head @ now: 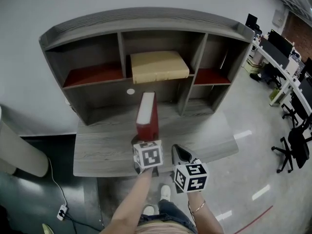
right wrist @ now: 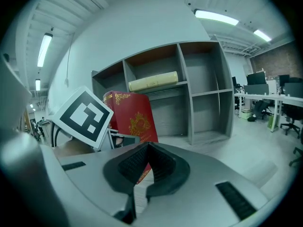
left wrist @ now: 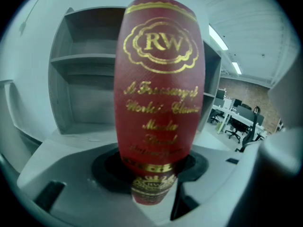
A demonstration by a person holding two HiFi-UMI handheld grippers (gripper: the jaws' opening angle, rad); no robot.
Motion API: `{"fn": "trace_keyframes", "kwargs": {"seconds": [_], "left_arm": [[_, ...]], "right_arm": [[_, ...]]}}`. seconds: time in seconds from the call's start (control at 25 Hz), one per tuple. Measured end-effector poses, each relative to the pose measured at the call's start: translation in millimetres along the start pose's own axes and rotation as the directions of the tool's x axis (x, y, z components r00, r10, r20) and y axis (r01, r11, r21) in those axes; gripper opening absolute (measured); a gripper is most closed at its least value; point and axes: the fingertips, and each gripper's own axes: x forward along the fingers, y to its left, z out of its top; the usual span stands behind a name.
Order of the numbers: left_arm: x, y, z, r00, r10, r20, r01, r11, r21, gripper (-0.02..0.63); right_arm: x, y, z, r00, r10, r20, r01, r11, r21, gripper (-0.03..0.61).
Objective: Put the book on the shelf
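My left gripper (head: pixel 147 143) is shut on the lower end of a red book (head: pixel 146 112) and holds it upright over the grey desk (head: pixel 107 145). In the left gripper view the book's spine (left wrist: pixel 160 79), with gold lettering, fills the middle between the jaws of the left gripper (left wrist: pixel 151 176). The grey shelf unit (head: pixel 200 52) stands behind it on the desk. A cream book (head: pixel 158 66) lies flat in the middle compartment. My right gripper (head: pixel 181 154) hovers just right of the left one, shut and empty. Its view shows the red book (right wrist: pixel 135 117) to the left of the right gripper (right wrist: pixel 144 150).
Red liners cover the floors of the left (head: pixel 95 73) and right (head: pixel 210 76) upper compartments. Office desks with monitors (head: pixel 282 48) and black chairs (head: pixel 295 150) fill the right side. A white cable and power strip (head: pixel 62 209) lie on the floor at the left.
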Motion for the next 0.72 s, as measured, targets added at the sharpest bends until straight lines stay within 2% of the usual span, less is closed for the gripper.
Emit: {"fn": "trace_keyframes", "kwargs": {"seconds": [0.72], "left_arm": [[108.4, -5.3, 35.5, 0.991, 0.131, -0.021, -0.131, 0.991, -0.032, 0.232]], "right_arm": [[88.8, -75.0, 18.2, 0.994, 0.04, -0.099, -0.041, 0.999, -0.012, 0.009]]}}
